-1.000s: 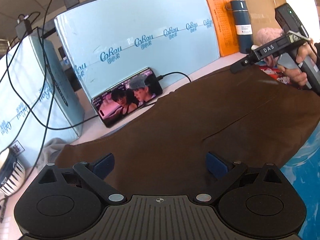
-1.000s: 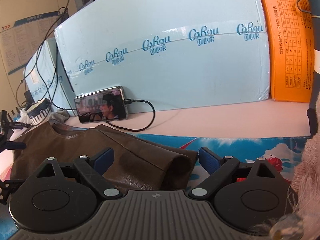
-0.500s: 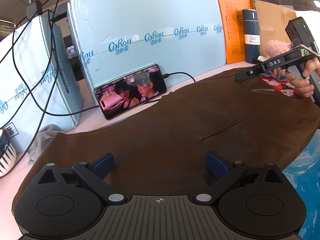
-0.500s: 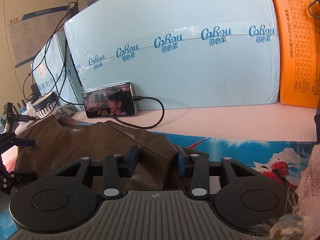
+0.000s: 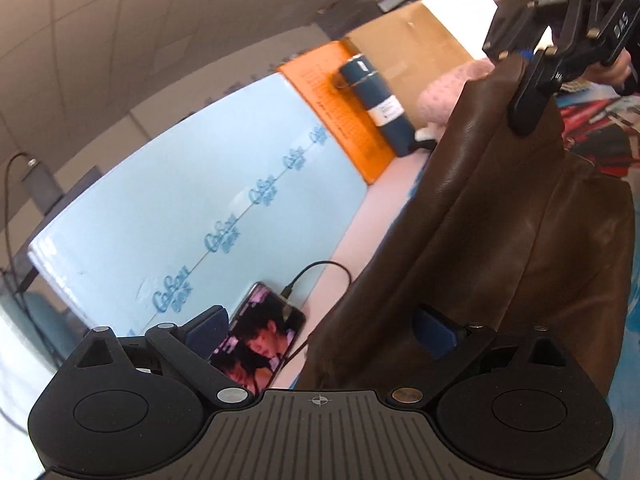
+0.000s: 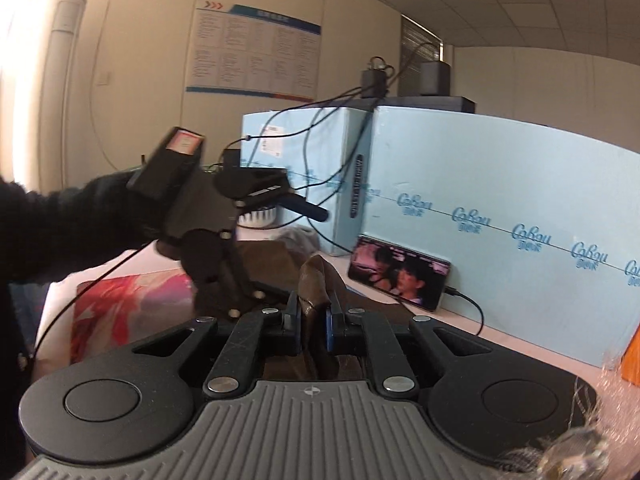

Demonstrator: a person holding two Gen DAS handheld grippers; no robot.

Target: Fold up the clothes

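Note:
The brown garment [image 5: 500, 224] hangs lifted off the table, pulled up at its top right corner. My right gripper [image 6: 313, 320] is shut on a bunched fold of the brown garment [image 6: 314, 280]; it also shows in the left wrist view [image 5: 532, 92], pinching the cloth's upper edge. My left gripper [image 5: 320, 328] is open, its blue pads wide apart, with the hanging cloth in front of its right pad. In the right wrist view the left gripper [image 6: 304, 208] is held up in a gloved hand, apart from the cloth.
A phone [image 5: 260, 340] playing video leans on light blue foam boards [image 5: 192, 208] at the back, with its cable [image 5: 320, 276]. An orange board [image 5: 340, 100], a dark blue flask [image 5: 376, 100] and a pink fluffy thing [image 5: 444, 92] stand at back right. A printed mat [image 6: 132, 300] covers the table.
My right gripper has closed on the garment's edge and lifted it high off the table. My left gripper has risen and tilted, staying open.

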